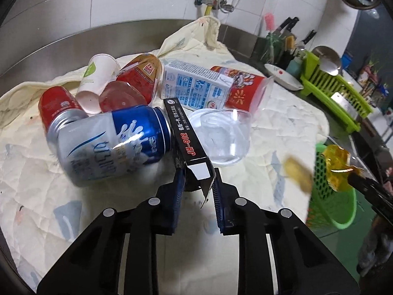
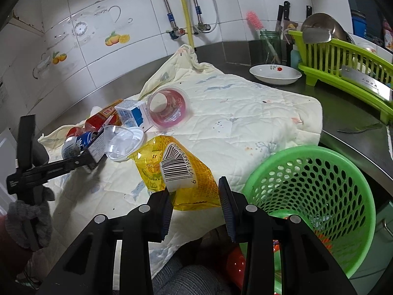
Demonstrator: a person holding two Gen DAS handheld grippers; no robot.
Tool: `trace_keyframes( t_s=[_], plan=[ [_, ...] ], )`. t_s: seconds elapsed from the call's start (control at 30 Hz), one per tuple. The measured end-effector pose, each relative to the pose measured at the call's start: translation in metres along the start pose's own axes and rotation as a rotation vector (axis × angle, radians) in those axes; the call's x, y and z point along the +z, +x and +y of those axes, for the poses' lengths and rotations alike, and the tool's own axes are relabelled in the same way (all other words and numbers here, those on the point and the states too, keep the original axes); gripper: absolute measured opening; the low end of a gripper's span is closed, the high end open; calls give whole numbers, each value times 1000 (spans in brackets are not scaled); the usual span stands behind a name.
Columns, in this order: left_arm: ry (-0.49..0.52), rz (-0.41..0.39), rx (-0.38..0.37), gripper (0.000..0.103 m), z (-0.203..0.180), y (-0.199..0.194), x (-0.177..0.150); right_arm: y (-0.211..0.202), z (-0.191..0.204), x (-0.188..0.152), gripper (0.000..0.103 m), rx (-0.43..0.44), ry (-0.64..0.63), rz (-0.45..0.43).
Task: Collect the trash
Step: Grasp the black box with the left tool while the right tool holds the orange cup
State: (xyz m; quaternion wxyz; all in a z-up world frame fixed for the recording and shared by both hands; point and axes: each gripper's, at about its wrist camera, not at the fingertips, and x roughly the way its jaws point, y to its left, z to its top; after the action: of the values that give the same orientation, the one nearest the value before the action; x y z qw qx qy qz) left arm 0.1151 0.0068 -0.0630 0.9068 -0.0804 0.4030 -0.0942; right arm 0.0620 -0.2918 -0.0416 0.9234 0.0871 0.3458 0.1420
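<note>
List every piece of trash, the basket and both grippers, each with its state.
left gripper: shut on black box
black box: gripped at one end
right gripper: yellow wrapper between its fingers
yellow wrapper: crumpled
blue can: on its side
milk carton: lying flat
clear cup: tipped over
green basket: tilted, mouth open

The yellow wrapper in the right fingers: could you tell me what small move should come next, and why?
Probably carry the yellow wrapper right, over the green basket, then release. The right gripper grips it beside the basket's rim, not above the opening.
</note>
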Motion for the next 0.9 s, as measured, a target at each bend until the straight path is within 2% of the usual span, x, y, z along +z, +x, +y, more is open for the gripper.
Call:
trace_keyframes(
  t_s=[0.1,0.17,0.23,0.4,0.43,0.53,0.6,0.8,0.9],
  plan=[
    [-8,3,-32,22,4,-12,-8,-8,-4,-3,35,-11,17,-12],
    [-22,29,-79,22,6,-19,-15,-12,-7,-6,35,-20,29,-13],
    [-1,34,-76,22,4,-26,-23,-16,-9,-9,35,-26,33,-14],
    [61,106,-75,24,-1,-23,-36,-22,-16,-12,35,-39,49,-21],
    [61,119,-69,26,-1,-23,-37,-22,-16,-12,35,-39,52,-22],
    [50,141,-79,41,1,-19,-33,-23,-17,-12,35,-39,54,-25],
    [57,134,-54,58,0,-20,-28,-23,-15,-11,35,-34,51,-28],
    [64,122,-12,59,-2,-9,-4,-17,-16,-10,35,-26,51,-23],
    [13,186,-17,57,2,11,7,-14,-18,-11,35,-29,64,-17]
  ],
)
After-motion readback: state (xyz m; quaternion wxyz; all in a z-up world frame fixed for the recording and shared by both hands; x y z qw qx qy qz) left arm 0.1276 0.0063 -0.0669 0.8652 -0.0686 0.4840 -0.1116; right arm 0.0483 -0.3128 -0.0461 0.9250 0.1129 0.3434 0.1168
